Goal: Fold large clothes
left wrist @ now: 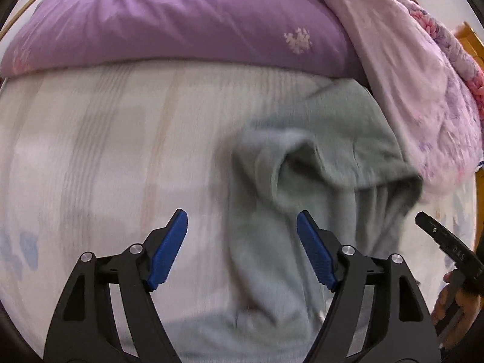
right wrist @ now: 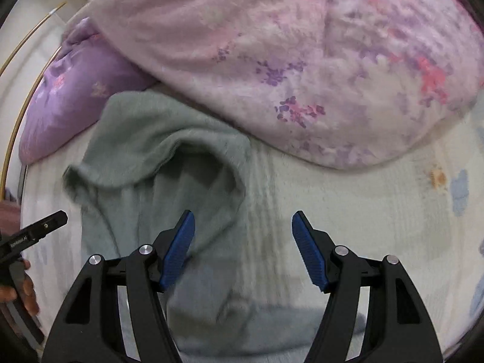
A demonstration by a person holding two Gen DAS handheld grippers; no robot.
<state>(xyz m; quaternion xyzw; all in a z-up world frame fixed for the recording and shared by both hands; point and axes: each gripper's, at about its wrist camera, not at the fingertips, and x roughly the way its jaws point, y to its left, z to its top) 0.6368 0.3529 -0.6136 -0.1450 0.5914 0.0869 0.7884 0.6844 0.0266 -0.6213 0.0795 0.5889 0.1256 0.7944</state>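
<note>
A grey-green knit sweater (left wrist: 317, 163) lies rumpled on the pale bedsheet (left wrist: 106, 151), partly folded over itself with an open loop of fabric near its middle. It also shows in the right wrist view (right wrist: 157, 175). My left gripper (left wrist: 242, 230) is open and empty, hovering above the sweater's left edge. My right gripper (right wrist: 243, 230) is open and empty, above the sweater's right edge and the sheet. The other hand-held gripper shows at the edge of each view: the right one in the left wrist view (left wrist: 447, 245), the left one in the right wrist view (right wrist: 33, 233).
A purple pillow (left wrist: 169, 21) lies along the far side of the bed. A pink floral blanket (right wrist: 302, 60) is heaped behind and beside the sweater, touching its far edge. A wooden bed frame (left wrist: 472, 39) shows at the far right.
</note>
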